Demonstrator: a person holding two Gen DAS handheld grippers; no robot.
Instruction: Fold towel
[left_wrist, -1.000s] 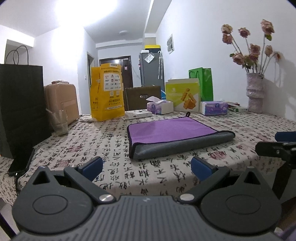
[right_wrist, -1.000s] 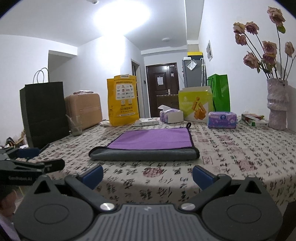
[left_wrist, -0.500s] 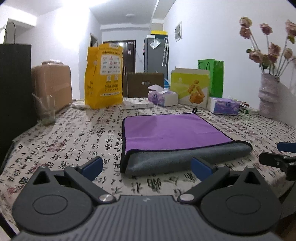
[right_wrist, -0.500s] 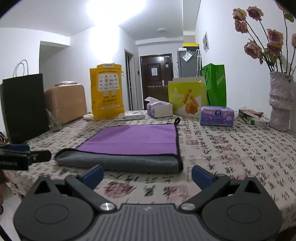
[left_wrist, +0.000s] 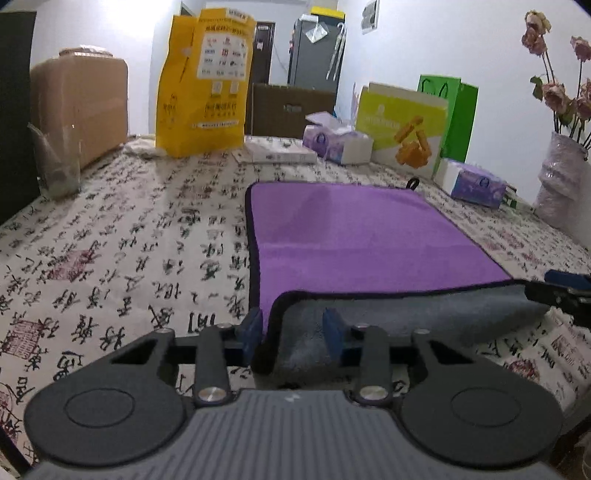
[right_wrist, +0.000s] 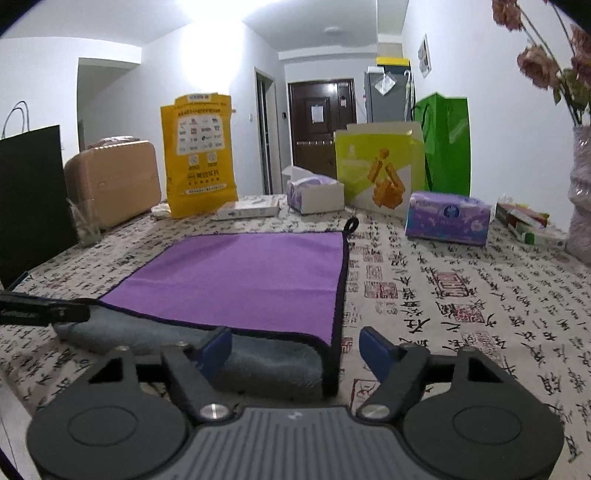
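Left wrist view: your left gripper straddles the near left corner of the towel on the tablecloth, jaws narrowed; whether they pinch is unclear. Right wrist view: your right gripper stands spread around the near right corner.

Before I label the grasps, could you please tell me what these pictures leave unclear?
- Left wrist view: the left gripper straddles the purple-and-grey folded towel's near corner; its body hides any contact.
- Right wrist view: the right gripper likewise hides the near edge at the towel corner.
- Tall yellow printed bag: print too small to read.
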